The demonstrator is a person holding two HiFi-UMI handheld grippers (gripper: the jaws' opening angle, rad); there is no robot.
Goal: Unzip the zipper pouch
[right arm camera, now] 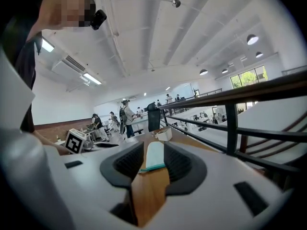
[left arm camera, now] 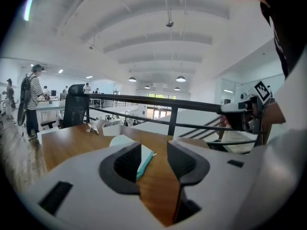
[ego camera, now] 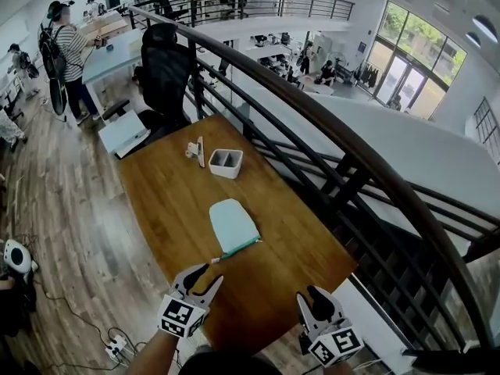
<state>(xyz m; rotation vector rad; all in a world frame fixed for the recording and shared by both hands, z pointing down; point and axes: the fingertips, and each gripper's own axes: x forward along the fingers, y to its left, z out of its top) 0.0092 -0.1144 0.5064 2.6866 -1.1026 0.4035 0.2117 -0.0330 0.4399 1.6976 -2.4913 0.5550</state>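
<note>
Jaws of the left gripper (ego camera: 209,276) and right gripper (ego camera: 309,297) are held apart, empty. The pouch (ego camera: 233,225) lies on the counter (ego camera: 168,198) at 12 o'clock; one end should be pinned, the zipper (ego camera: 238,248) pull pinched squarely.

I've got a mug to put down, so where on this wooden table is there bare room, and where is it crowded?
Bare wood lies left of the teal pouch out to the table edge, right of it toward the railing, and between pouch and white tray. The far end is crowded: the tray and a small white item sit close together.
</note>
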